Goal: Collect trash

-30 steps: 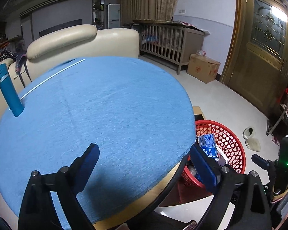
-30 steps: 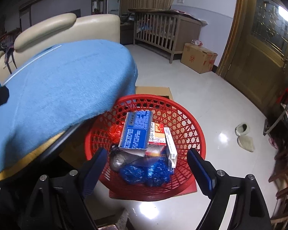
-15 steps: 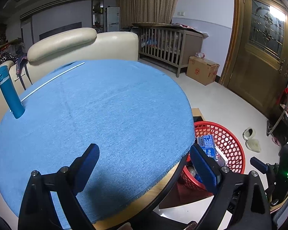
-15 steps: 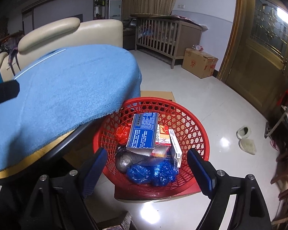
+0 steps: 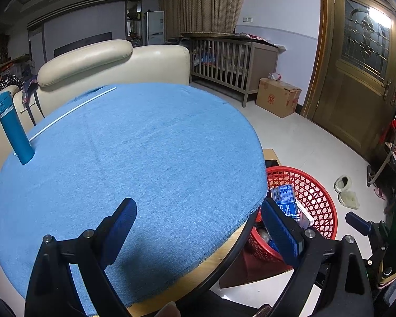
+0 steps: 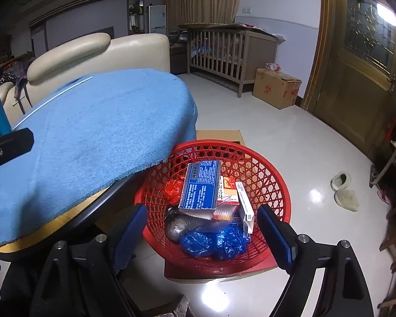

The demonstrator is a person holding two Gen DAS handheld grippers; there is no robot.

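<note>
The trash [image 6: 211, 211] lies in a red basket [image 6: 274, 185] on the floor, just beside the round table's edge: a blue box [image 6: 200, 185] with white print too small to read, a white carton, crumpled blue plastic [image 6: 213, 240] and a red wad. The right gripper [image 6: 202, 227] hangs above it, jaws wide apart, holding nothing. The left gripper [image 5: 198, 224] is over the blue cloth [image 5: 132, 158] near that edge, equally wide and empty. A blue bottle [image 5: 13, 129] stands at the far left edge.
</note>
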